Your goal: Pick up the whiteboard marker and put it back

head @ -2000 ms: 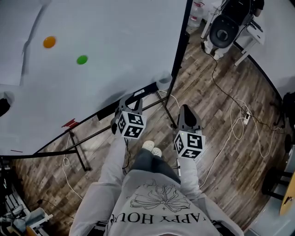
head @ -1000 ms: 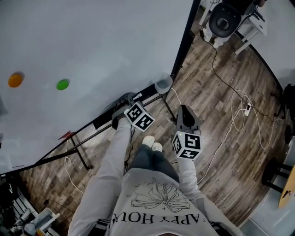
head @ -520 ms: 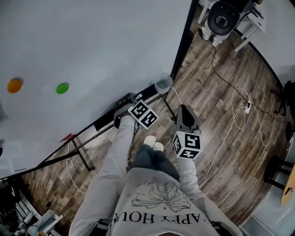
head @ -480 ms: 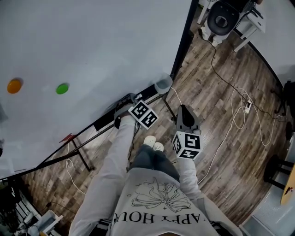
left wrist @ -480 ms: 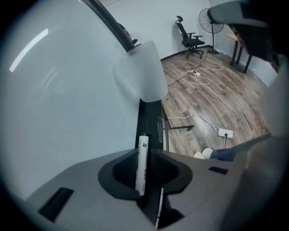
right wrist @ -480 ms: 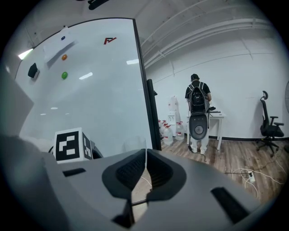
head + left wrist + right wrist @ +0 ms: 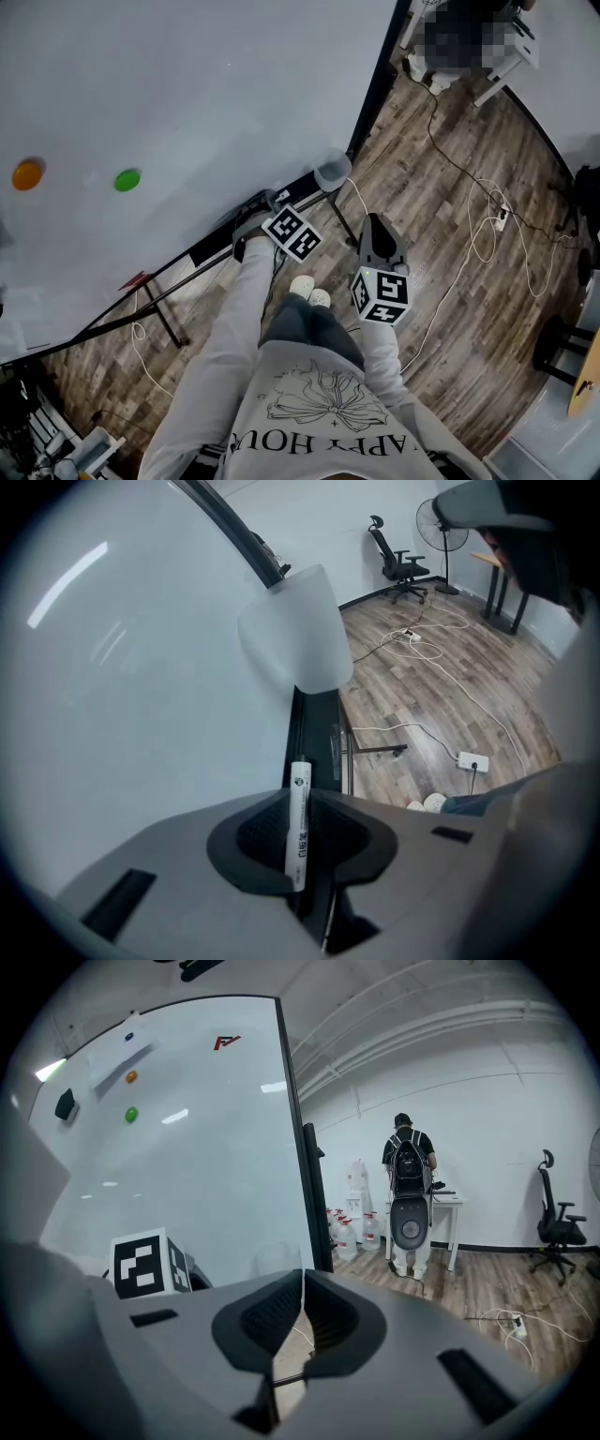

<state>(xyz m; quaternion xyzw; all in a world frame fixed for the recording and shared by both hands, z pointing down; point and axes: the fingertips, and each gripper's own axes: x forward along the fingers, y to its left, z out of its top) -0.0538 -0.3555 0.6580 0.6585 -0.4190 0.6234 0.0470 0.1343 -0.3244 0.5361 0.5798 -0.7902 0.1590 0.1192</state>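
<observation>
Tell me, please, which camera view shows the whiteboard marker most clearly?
The left gripper view: the whiteboard marker, its print visible, stands lengthwise between the jaws of the left gripper, which have just been closing onto it. In the head view that gripper hides it; the right gripper view doesn't show it.

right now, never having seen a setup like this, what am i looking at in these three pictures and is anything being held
There is no machine: a person holds hand tongs in each hand. One picture looks down from a head camera at the whiteboard and wooden floor; the other two come from cameras riding on each tongs. The left tongs have just been closing and now grip a whiteboard marker at the board's black tray. The right tongs are shut and empty.
</observation>
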